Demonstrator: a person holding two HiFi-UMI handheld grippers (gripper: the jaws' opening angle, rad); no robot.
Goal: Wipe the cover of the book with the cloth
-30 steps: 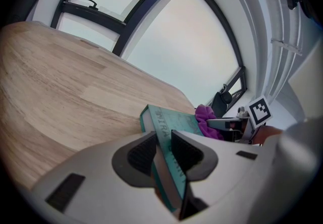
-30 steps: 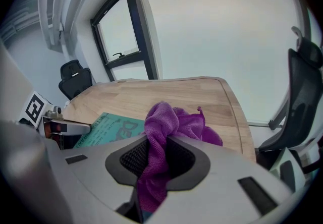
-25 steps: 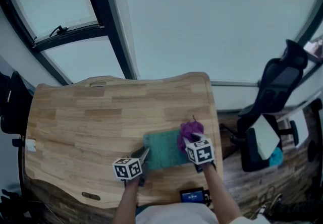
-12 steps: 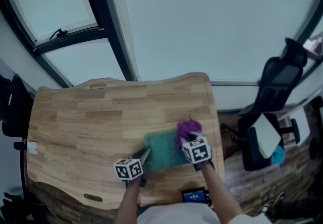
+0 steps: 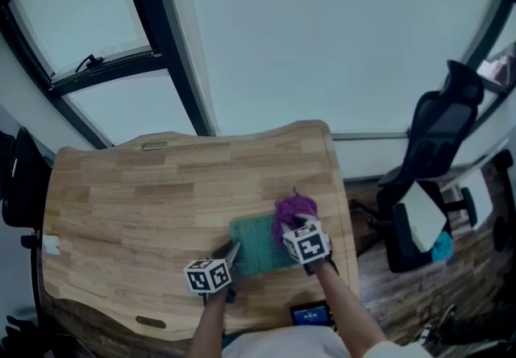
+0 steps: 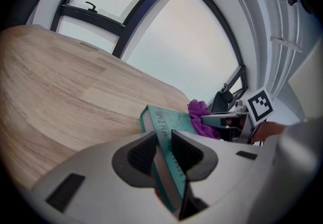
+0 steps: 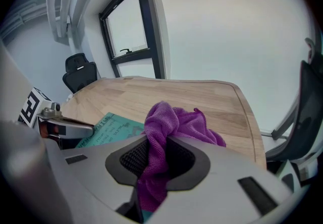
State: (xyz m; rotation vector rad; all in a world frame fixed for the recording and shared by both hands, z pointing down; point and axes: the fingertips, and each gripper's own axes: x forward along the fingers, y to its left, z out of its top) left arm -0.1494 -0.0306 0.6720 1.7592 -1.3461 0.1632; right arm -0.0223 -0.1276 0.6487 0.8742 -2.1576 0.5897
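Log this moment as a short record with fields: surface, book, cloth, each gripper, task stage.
surface: light wooden table below a large window
book: teal rectangular book, lying flat near the table's front edge
cloth: bunched purple cloth, over the book's right part
left: left gripper, jaws clamped on the book's near edge
right: right gripper, jaws clamped on the cloth
stage: book held, cloth at the cover; contact with the cover not certain

Wooden table (image 5: 145,187), teal book (image 5: 251,242) with purple cloth (image 5: 292,209) atop — left tongs (image 5: 232,253), right tongs (image 5: 293,225) alongside
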